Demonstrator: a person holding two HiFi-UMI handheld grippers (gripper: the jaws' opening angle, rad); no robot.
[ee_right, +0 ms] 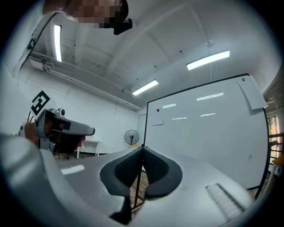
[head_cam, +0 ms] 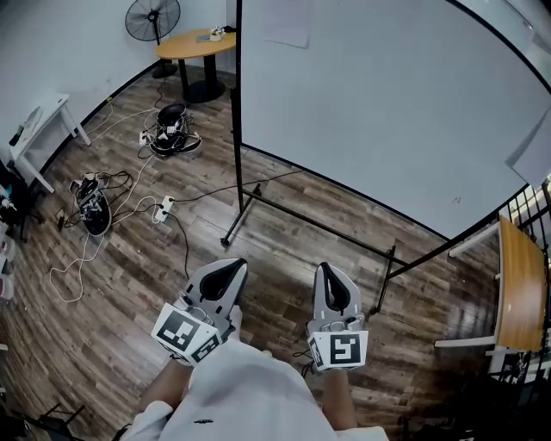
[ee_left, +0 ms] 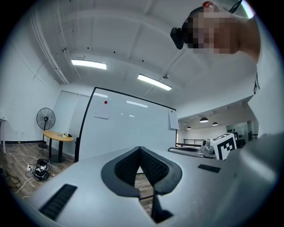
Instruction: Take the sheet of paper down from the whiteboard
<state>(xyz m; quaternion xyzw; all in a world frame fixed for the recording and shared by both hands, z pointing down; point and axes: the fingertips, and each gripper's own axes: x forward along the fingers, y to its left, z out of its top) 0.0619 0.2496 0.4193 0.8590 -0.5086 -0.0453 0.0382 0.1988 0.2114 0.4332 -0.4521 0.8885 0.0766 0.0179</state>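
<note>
A large whiteboard [head_cam: 396, 103] on a black-framed stand rises ahead of me. A sheet of paper [head_cam: 287, 21] hangs near its top left corner; in the left gripper view this sheet [ee_left: 101, 111] sits under a red magnet. A second sheet [head_cam: 535, 151] hangs at the board's right edge. My left gripper [head_cam: 235, 264] and right gripper [head_cam: 328, 269] are side by side, low in the head view and well short of the board. Both are shut with nothing between the jaws, as the left gripper [ee_left: 140, 149] and right gripper [ee_right: 142, 148] views show.
The whiteboard's foot bars [head_cam: 310, 226] cross the wooden floor ahead. Cables and power strips [head_cam: 129, 198] lie on the floor to the left. A round table [head_cam: 196, 45] and a fan [head_cam: 152, 19] stand at the back left, a wooden table [head_cam: 521, 284] to the right.
</note>
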